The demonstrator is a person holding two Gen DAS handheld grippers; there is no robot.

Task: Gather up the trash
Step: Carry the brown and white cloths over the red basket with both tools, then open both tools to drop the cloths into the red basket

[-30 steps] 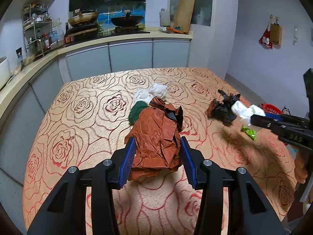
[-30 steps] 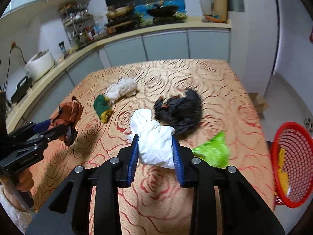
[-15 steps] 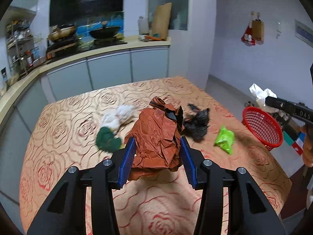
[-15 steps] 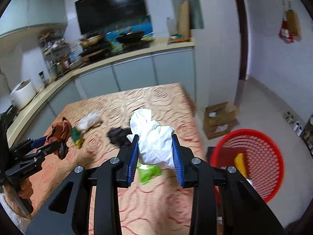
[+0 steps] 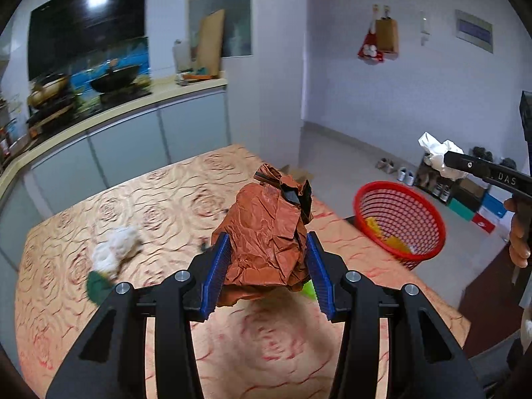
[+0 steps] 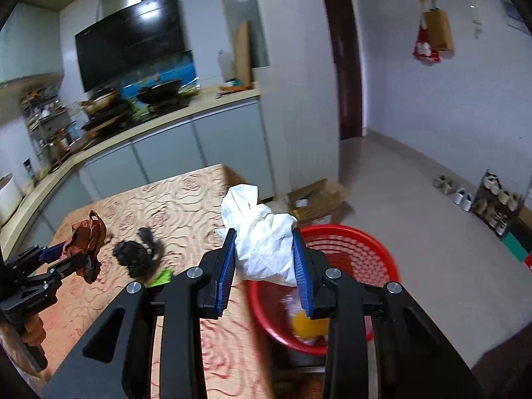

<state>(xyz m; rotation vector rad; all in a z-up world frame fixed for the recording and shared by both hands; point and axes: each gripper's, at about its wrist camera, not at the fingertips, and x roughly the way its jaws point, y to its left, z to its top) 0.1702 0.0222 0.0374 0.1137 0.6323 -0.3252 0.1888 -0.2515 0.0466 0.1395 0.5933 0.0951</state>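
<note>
Table w/ rose-pattern cloth is filling the lower part of both views, kitchen counter w/ woks running behind it. Red mesh basket is sitting past the table's far corner, on the floor side, w/ yellow scrap lying inside. I'm holding my left gripper above the table, blue pads pinching a crumpled brown paper bag from both sides; bag is bulging up over the jaws, clear of the cloth. I'm holding my right gripper over the near rim of the basket, pads pressing in on a white crumpled wad, its twisted end sticking up above the fingers. In left view my right gripper is showing at the right edge w/ the white wad, above and beyond the basket; my hand is wrapping the handle. Still lying on the cloth: black bag clump mid-table, green wrapper just beside it toward me, partly hidden behind my right gripper's body, white tissue lump further left, touching a dark green scrap. Cardboard boxes are sitting on the floor behind the basket, shoes along the far wall.
</note>
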